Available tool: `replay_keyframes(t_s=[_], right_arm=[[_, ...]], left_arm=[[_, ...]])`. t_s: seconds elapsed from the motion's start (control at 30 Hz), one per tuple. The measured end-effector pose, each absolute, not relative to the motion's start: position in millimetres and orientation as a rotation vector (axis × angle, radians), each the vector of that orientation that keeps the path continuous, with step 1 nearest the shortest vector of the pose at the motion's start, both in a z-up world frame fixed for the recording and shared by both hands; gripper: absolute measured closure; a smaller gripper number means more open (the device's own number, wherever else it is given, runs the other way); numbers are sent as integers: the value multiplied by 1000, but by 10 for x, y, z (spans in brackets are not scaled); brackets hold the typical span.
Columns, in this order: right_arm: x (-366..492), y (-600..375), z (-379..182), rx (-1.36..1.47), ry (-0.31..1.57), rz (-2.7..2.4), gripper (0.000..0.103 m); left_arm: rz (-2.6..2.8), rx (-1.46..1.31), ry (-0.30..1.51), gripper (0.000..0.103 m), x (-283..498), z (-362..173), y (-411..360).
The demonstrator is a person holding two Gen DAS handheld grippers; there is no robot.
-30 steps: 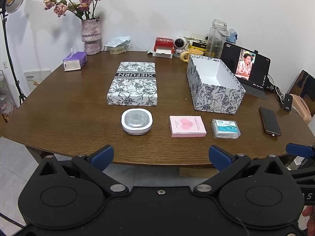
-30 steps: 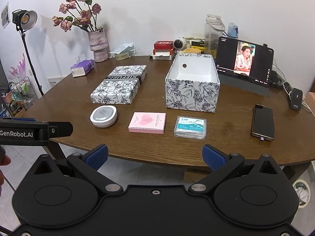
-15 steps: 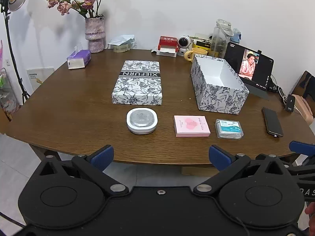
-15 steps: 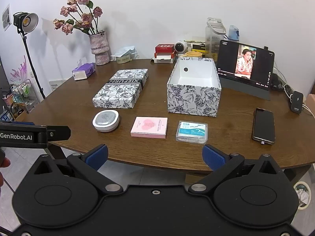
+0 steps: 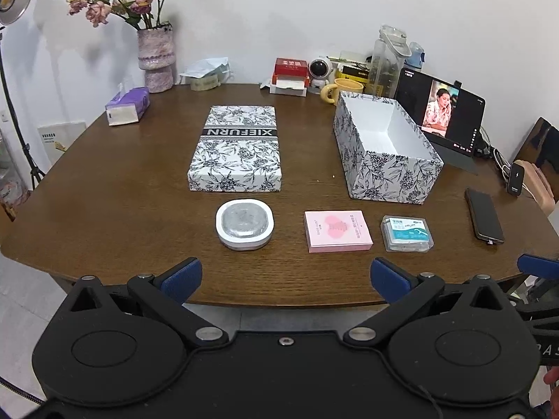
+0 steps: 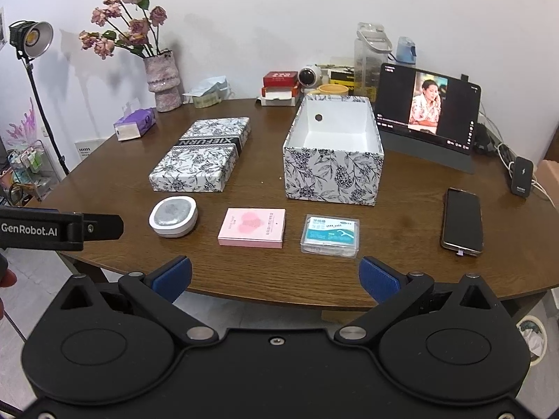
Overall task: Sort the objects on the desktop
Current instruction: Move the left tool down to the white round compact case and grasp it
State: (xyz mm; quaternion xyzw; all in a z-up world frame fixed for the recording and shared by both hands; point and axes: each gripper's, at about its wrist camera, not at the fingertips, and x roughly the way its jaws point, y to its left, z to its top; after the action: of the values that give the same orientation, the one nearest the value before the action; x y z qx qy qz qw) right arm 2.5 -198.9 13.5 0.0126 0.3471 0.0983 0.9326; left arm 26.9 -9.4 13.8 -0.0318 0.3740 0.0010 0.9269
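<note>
Along the table's near edge lie a white round-cornered case [image 5: 244, 225] [image 6: 173, 216], a flat pink box [image 5: 337, 231] [image 6: 251, 227] and a clear floss-pick box [image 5: 406, 233] [image 6: 330, 235]. Behind them stands an open floral box [image 5: 384, 150] [image 6: 333, 153] with a white, bare inside, and its floral lid [image 5: 237, 148] [image 6: 202, 155] lies to the left. My left gripper [image 5: 284, 276] hovers open just short of the table edge, in front of the case and pink box. My right gripper [image 6: 276, 274] is open too, before the pink box and floss box. Both hold nothing.
A black phone [image 6: 462, 221] lies at the right, with a tablet [image 6: 428, 110] propped behind the box. At the back stand a flower vase [image 5: 155, 57], tissue pack [image 5: 127, 105], yellow mug [image 5: 340, 90] and bottles. A studio lamp [image 6: 29, 40] stands left of the table.
Both grippers have edged forward toward the table, so the row of objects sits larger and nearer in both views. Nothing on the table has moved.
</note>
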Motion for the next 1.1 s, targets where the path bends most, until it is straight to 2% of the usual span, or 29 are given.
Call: replay_keyframes(t_s=[1.1], right_arm=[[718, -1461, -109, 67, 812, 58, 0]], left_arm=[[-158, 8, 880, 0, 1403, -164, 304]])
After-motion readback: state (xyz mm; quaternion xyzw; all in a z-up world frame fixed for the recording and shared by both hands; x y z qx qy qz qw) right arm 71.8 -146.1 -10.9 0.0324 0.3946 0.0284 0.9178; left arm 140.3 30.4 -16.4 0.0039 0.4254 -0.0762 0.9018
